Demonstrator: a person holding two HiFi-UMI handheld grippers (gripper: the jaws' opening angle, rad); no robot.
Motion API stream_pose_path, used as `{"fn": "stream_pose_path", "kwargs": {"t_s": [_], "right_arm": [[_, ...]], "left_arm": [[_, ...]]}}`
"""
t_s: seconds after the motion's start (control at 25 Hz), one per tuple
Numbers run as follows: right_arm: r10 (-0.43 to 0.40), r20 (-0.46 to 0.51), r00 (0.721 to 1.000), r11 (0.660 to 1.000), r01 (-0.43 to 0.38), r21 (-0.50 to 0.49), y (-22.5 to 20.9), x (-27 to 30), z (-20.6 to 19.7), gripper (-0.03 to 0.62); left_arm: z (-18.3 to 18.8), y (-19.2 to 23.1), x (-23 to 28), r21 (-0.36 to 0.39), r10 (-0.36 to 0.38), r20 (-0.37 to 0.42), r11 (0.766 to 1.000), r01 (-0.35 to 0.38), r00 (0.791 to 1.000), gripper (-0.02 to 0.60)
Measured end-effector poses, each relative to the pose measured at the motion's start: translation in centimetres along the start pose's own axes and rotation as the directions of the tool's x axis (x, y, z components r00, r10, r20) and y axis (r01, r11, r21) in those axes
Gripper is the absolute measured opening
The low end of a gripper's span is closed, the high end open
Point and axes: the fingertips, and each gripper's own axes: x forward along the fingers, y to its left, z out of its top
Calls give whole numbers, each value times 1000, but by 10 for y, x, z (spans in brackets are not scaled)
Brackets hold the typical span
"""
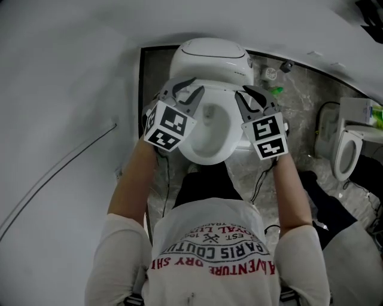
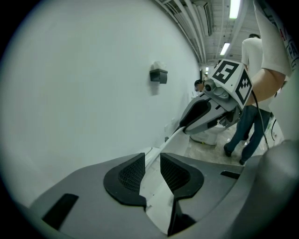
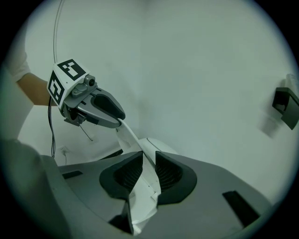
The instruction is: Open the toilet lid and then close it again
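- We are looking at a mock-up toilet stall inside a larger hall, not a home bathroom.
- A white toilet (image 1: pixel 209 60) stands on a grey marbled floor (image 1: pixel 299 101) against plain white walls (image 1: pixel 60 89).
- A second toilet (image 1: pixel 347 152) stands nearby, and strip lights (image 2: pixel 235 8) and pipes (image 2: pixel 194 23) run overhead.

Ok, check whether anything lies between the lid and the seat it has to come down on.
Nothing visible does. The seat has a bare rim wherever the head view shows it. The left gripper and right gripper each clamp the lid by its edge, one at either side.
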Motion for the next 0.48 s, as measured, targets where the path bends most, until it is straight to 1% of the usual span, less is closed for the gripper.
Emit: {"fn": "stream_pose_path", "kwargs": {"t_s": [0.16, 0.32, 0.4, 0.48], "right_arm": [[-18, -70, 997, 1000, 18, 6, 38, -17, -21, 74], [-26, -131, 991, 1000, 27, 6, 78, -34, -48, 74], [-42, -160, 986, 999, 41, -6, 92, -41, -59, 74], [-64, -180, 982, 998, 63, -15, 105, -45, -70, 74]], "left_arm": [[-23, -34, -24, -15, -91, -25, 996, 90, 996, 107], [-51, -73, -44, 4, -167, -58, 986, 168, 984, 107], [-62, -88, -51, 1, -188, -60, 982, 188, 980, 107], [-74, -102, -57, -5, -190, -54, 982, 190, 980, 109]]}}
